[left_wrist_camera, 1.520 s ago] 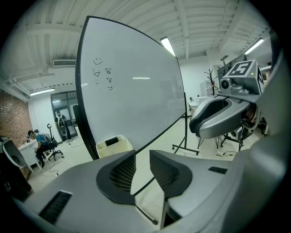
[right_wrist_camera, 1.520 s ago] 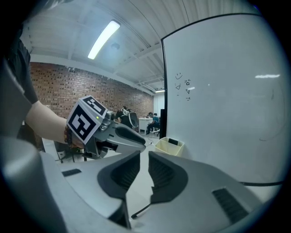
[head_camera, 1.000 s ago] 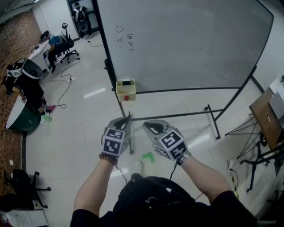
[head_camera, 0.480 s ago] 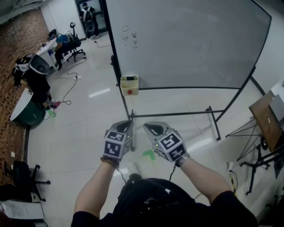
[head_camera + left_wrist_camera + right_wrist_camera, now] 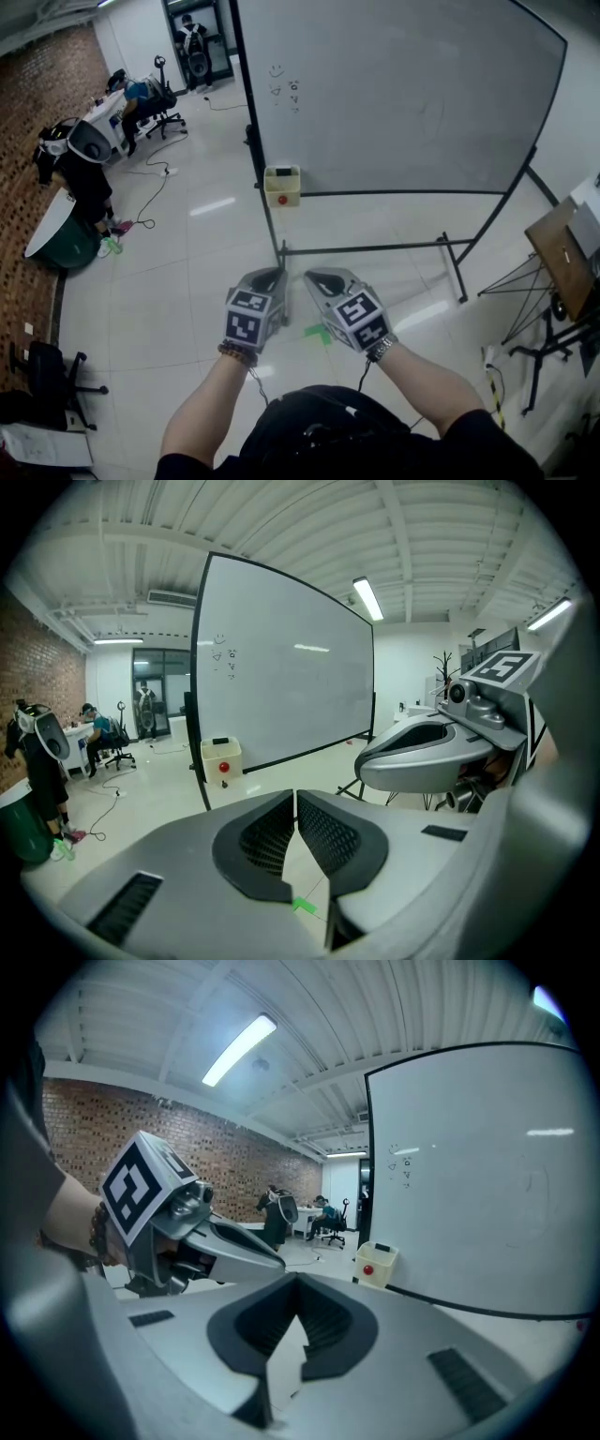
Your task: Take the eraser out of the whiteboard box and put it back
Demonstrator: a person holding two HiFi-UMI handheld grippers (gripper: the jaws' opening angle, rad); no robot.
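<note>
Low in the centre of the head view, you hold both grippers side by side above the floor (image 5: 187, 281). Your left gripper (image 5: 272, 274) has its jaws pressed together on nothing, and your right gripper (image 5: 315, 276) is likewise closed and empty. Further up, just left of centre, the yellow whiteboard box (image 5: 281, 189) sits at the lower left corner of the whiteboard (image 5: 403, 94). The dark eraser (image 5: 281, 172) lies in its top, well apart from both grippers.

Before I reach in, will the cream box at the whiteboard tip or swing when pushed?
It may swing: the box seems to hang at the whiteboard's lower corner, above the floor. It looks small and open-topped, so likely light.
</note>
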